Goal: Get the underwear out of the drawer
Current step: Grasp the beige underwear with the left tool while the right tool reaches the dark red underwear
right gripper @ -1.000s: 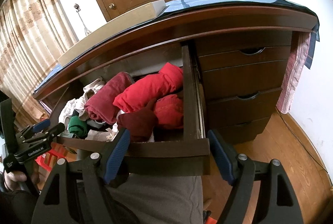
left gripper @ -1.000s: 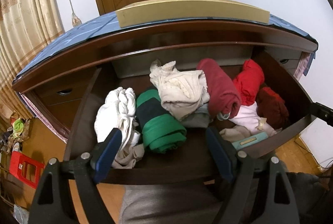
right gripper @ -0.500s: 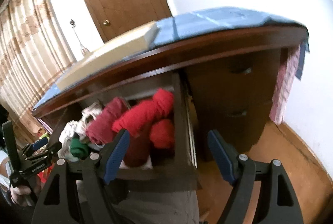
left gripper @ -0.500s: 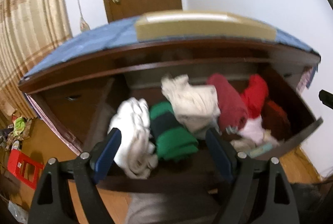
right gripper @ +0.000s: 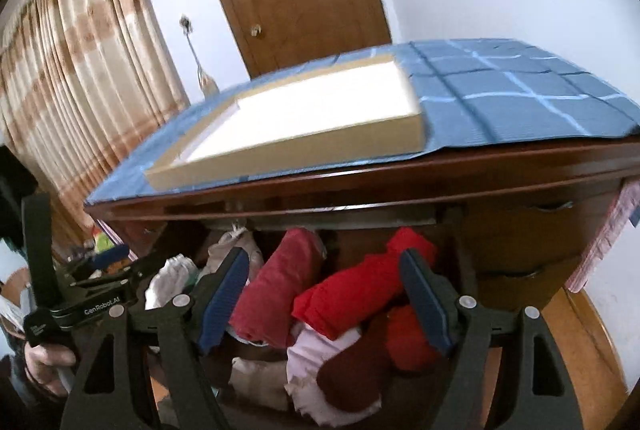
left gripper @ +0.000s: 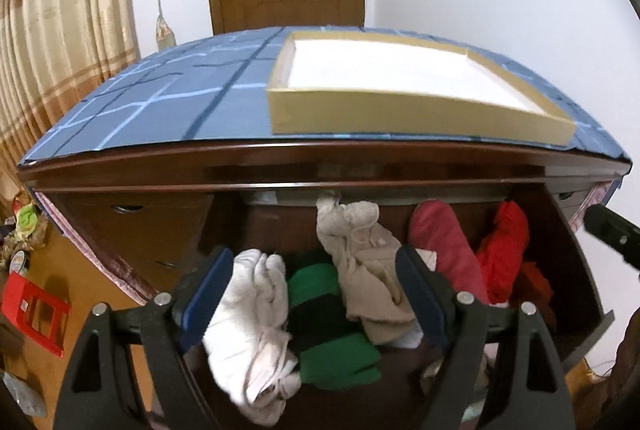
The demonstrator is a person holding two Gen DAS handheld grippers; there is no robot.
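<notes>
In the open dark-wood drawer (left gripper: 576,270), soft rolled and crumpled underwear: a white cotton bundle (left gripper: 256,314), a green-and-black roll (left gripper: 332,334), a wrinkled beige piece (left gripper: 360,262), a dusty-pink roll (right gripper: 276,290), a bright red roll (right gripper: 360,286). Above these, left tongs (left gripper: 312,294) spread wide over the white and green bundles, right tongs (right gripper: 324,294) likewise spread over the pink and red rolls, gripping nothing. On the counter beyond, a blue checked cloth (left gripper: 160,102) under a shallow cardboard tray (left gripper: 360,106).
</notes>
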